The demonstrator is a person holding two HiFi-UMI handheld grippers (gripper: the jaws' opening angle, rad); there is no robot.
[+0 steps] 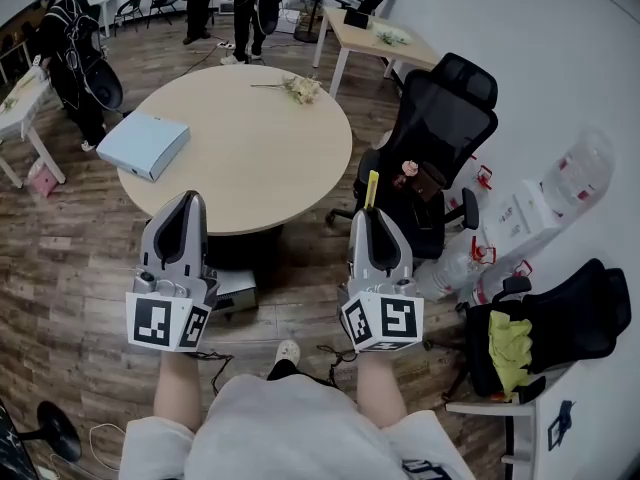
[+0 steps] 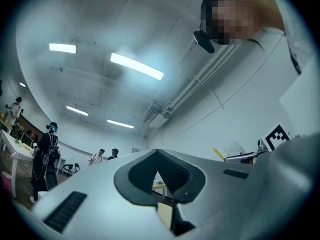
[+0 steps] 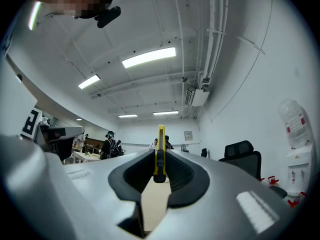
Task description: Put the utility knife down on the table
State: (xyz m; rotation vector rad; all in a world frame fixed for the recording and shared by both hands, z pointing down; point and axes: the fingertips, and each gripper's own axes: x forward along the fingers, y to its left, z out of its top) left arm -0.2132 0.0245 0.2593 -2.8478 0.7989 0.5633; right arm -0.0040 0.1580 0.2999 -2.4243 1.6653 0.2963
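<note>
My right gripper (image 1: 372, 211) is shut on a yellow utility knife (image 1: 371, 189), whose tip sticks out past the jaws toward the round table's near right edge. In the right gripper view the utility knife (image 3: 160, 151) stands upright, pinched between the jaws of the right gripper (image 3: 159, 173). My left gripper (image 1: 182, 206) hovers over the near left rim of the round beige table (image 1: 250, 158), jaws together and nothing in them. In the left gripper view the left gripper (image 2: 159, 165) shows only a thin slit between its jaws, pointing up at the ceiling.
A light blue box (image 1: 143, 144) lies on the table's left side and a small bunch of flowers (image 1: 300, 88) at its far edge. A black office chair (image 1: 435, 138) stands right of the table. A second desk (image 1: 375, 40) and several people are further back.
</note>
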